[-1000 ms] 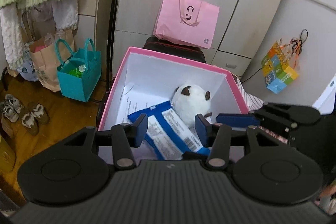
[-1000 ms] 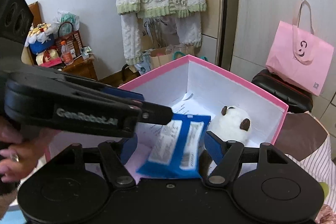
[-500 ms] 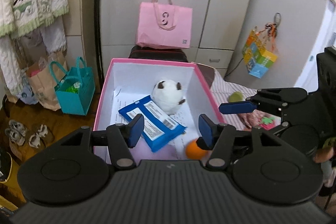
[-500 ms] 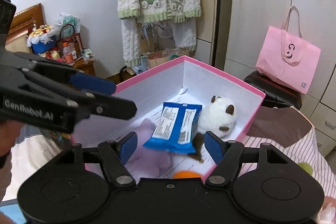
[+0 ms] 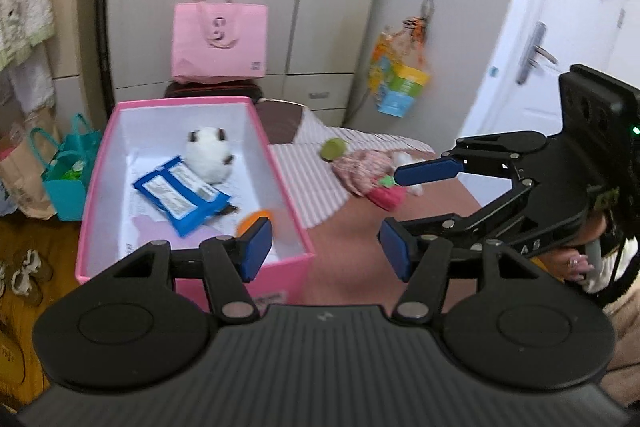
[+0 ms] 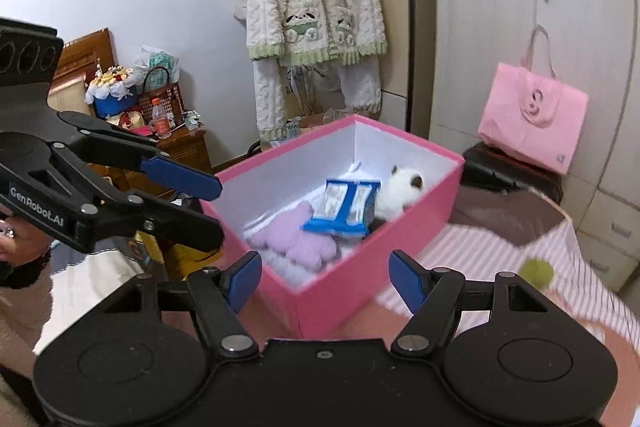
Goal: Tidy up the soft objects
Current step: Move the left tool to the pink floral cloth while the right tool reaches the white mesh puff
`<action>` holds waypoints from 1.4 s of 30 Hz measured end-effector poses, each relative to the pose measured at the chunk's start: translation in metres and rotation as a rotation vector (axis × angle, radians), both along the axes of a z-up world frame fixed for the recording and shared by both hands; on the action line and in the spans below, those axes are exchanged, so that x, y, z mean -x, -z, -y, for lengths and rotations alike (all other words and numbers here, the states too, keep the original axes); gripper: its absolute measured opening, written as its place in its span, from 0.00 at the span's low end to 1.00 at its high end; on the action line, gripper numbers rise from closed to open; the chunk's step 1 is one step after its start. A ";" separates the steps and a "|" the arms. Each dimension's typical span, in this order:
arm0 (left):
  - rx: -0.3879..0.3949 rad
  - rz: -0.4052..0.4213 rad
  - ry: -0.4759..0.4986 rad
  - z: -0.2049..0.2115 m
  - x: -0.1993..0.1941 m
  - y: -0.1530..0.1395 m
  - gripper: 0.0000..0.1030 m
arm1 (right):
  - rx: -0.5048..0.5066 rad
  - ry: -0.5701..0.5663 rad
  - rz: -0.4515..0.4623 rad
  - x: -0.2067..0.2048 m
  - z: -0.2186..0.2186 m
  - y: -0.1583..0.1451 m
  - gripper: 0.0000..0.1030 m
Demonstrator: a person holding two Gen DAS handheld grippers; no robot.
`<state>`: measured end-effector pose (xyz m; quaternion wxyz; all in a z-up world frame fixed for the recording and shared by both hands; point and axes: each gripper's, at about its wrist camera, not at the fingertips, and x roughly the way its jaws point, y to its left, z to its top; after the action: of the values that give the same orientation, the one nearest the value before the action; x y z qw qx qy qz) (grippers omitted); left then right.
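Observation:
A pink box (image 5: 280,171) (image 6: 404,223) stands on the bed. In it lie a white plush (image 5: 208,155) (image 6: 398,187), a blue packet (image 5: 182,193) (image 6: 346,205), a lilac soft toy (image 6: 298,237) and an orange ball (image 5: 254,219). A pink doll (image 5: 366,175) and a green ball (image 5: 334,149) (image 6: 536,273) lie on the striped cloth right of the box. My left gripper (image 5: 326,247) is open and empty above the box's near corner. My right gripper (image 6: 326,281) is open and empty; it also shows in the left wrist view (image 5: 416,203).
A pink tote bag (image 5: 218,43) (image 6: 532,119) rests on a dark case by the wardrobe. A teal bag (image 5: 68,175) and shoes (image 5: 26,271) are on the floor at left. A knitted cardigan (image 6: 312,7) hangs on the wall. A colourful bag (image 5: 398,83) hangs on the cabinet.
Both grippers have pulled back from inside the box and swung to the right. The box now lies farther off, and the doll and green ball have come into view.

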<state>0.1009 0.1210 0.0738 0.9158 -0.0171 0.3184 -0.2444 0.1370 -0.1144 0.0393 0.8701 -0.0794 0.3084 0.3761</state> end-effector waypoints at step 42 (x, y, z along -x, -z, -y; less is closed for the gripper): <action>0.012 0.076 0.092 0.178 -0.066 0.100 0.63 | -0.055 0.403 0.148 -0.026 0.206 0.104 0.73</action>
<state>0.1665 -0.0565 -0.0260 0.9149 0.0014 0.2826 -0.2884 0.1629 -0.3202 -0.0648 0.9499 -0.0196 0.2429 0.1958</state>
